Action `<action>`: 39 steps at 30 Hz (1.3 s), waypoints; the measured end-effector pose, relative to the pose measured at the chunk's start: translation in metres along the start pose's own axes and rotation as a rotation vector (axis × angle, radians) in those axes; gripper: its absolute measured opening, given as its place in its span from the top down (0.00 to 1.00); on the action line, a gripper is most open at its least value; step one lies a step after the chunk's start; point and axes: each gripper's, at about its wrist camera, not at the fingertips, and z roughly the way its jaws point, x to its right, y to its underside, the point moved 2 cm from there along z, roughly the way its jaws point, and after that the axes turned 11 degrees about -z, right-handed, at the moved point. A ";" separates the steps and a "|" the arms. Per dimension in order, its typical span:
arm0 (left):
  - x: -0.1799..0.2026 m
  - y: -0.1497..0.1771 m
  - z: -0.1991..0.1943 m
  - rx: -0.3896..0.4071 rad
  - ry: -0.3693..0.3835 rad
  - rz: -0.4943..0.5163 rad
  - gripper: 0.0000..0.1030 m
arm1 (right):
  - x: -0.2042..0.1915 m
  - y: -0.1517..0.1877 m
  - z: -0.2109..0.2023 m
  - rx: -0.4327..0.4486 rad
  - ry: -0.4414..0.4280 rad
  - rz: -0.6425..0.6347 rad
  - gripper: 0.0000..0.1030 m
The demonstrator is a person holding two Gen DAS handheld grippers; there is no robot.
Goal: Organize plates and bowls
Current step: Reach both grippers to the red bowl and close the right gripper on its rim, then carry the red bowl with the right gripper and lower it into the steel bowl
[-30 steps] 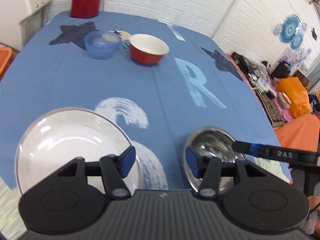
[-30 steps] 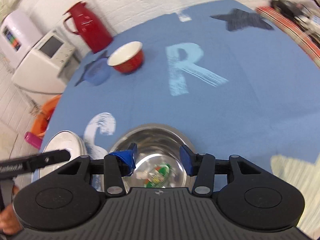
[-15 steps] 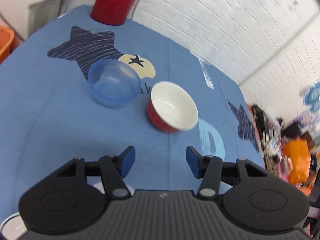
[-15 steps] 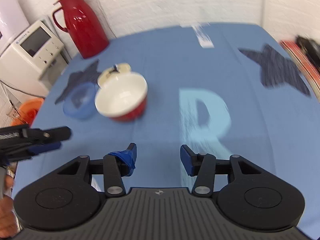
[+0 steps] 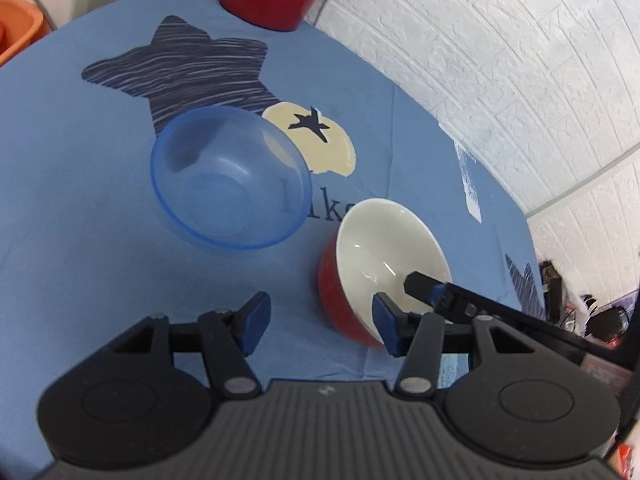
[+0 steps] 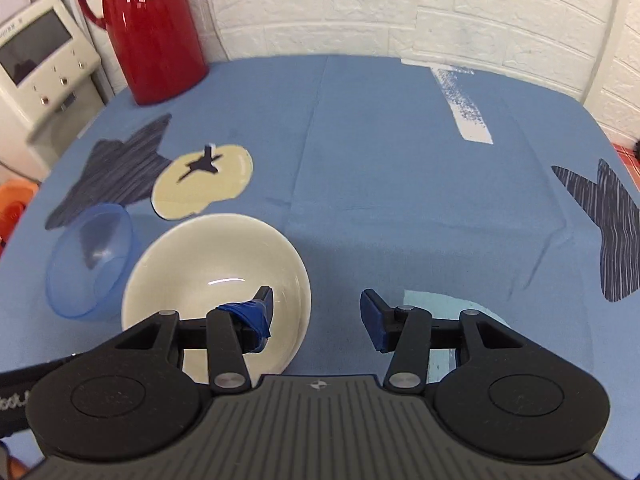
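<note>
A red bowl (image 5: 384,248) with a white inside stands on the blue tablecloth, and a translucent blue bowl (image 5: 230,178) sits just to its left. My left gripper (image 5: 320,320) is open and holds nothing, its right finger against the red bowl's near side. In the right wrist view my right gripper (image 6: 316,312) is open too. Its left finger hangs over the white inside of the red bowl (image 6: 192,264) and its right finger is outside, so the near rim lies between them. The blue bowl (image 6: 92,256) is at the left.
A tall red thermos (image 6: 152,28) stands at the table's back left, with a white appliance (image 6: 40,60) beside the table. An orange tub (image 5: 16,36) sits off the left edge. A white brick wall runs behind, and clutter lies past the right edge.
Both grippers have moved forward from the steel bowl and the plate, now out of view, to the red and blue bowls. The right gripper's left finger now reaches over the red bowl.
</note>
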 end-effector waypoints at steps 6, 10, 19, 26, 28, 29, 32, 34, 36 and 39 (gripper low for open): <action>0.003 -0.007 0.011 0.006 -0.035 0.013 0.48 | -0.007 -0.005 0.015 -0.002 -0.035 -0.007 0.68; -0.001 -0.006 0.017 -0.012 -0.037 -0.006 0.48 | -0.005 -0.006 0.014 0.032 -0.057 -0.002 0.70; 0.014 -0.006 0.017 -0.009 -0.048 0.078 0.91 | -0.017 -0.002 0.013 0.063 -0.054 -0.072 0.84; 0.011 0.000 0.008 -0.023 -0.050 0.124 0.93 | -0.019 0.017 0.003 0.007 -0.126 0.042 0.81; 0.009 0.005 0.004 -0.037 -0.045 0.132 0.94 | -0.023 0.024 -0.003 0.002 -0.115 0.041 0.80; 0.007 0.008 0.002 -0.047 -0.042 0.132 0.94 | -0.024 0.028 -0.007 -0.001 -0.112 0.042 0.80; 0.003 0.021 -0.010 -0.066 -0.033 0.143 0.95 | -0.031 0.040 -0.020 -0.004 -0.107 0.027 0.79; 0.001 0.031 -0.021 -0.067 -0.026 0.157 0.95 | -0.035 0.049 -0.032 0.003 -0.105 0.019 0.78; -0.001 0.041 -0.034 -0.072 -0.019 0.168 0.95 | -0.039 0.058 -0.046 0.009 -0.103 0.011 0.77; 0.000 0.057 -0.058 -0.077 -0.006 0.192 0.95 | -0.045 0.074 -0.074 0.028 -0.096 -0.005 0.76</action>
